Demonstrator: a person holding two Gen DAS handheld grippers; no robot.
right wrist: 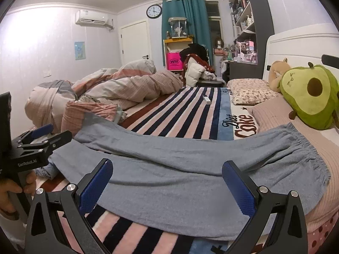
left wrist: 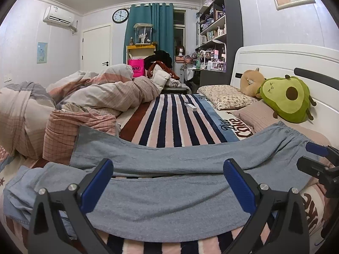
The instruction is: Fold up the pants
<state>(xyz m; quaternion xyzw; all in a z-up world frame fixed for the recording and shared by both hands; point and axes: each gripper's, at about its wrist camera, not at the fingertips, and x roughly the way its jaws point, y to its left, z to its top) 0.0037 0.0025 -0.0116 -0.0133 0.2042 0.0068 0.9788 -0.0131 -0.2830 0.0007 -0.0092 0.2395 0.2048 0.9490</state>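
Grey-blue pants [left wrist: 169, 192] lie spread across the striped blanket, waistband [left wrist: 292, 133] to the right and leg ends to the left; they also show in the right wrist view [right wrist: 180, 180]. My left gripper [left wrist: 168, 180] is open, hovering over the near leg, holding nothing. My right gripper [right wrist: 167, 182] is open above the thigh part near the waistband [right wrist: 307, 146], holding nothing. The left gripper also shows at the left edge of the right wrist view [right wrist: 45, 136]. The right gripper shows at the right edge of the left wrist view [left wrist: 313, 158].
A rumpled pink and grey duvet [left wrist: 84, 97] is heaped at the left. A white remote [left wrist: 190, 105] lies on the striped blanket [left wrist: 175, 122]. An avocado plush [left wrist: 286, 97], a floral pillow [left wrist: 226, 97] and the white headboard [left wrist: 275, 59] are at the right.
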